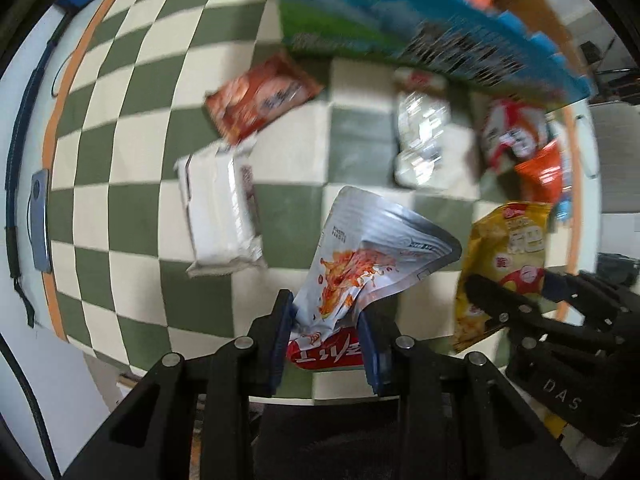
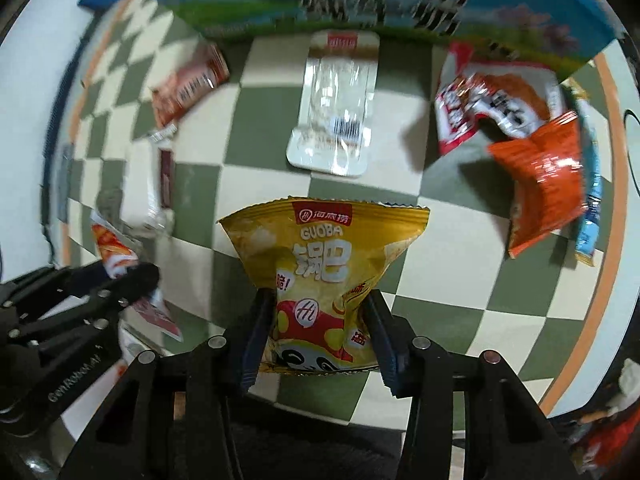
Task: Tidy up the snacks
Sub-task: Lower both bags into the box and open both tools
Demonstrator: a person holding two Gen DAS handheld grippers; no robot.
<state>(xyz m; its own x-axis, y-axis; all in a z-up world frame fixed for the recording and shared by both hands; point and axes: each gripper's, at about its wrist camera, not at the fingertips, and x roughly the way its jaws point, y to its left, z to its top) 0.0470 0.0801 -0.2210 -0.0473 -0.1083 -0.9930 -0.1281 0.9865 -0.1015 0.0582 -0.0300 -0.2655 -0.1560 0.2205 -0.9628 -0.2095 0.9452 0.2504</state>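
My left gripper (image 1: 326,312) is shut on a silver snack bag with orange print (image 1: 372,256), which hangs above the checked cloth (image 1: 132,184). My right gripper (image 2: 316,300) is shut on a yellow Guoba snack bag (image 2: 324,256), also held off the cloth. In the left wrist view the right gripper (image 1: 532,312) with the yellow bag (image 1: 504,256) is at the right. In the right wrist view the left gripper (image 2: 112,280) with its silver bag (image 2: 112,248) is at the left.
On the checked cloth (image 2: 460,300) lie a white packet (image 1: 220,216), a red-orange packet (image 1: 260,100), a clear packet (image 2: 336,104), a red-and-white bag (image 2: 492,104) and an orange bag (image 2: 544,184). A blue-and-green carton (image 1: 400,20) stands at the back.
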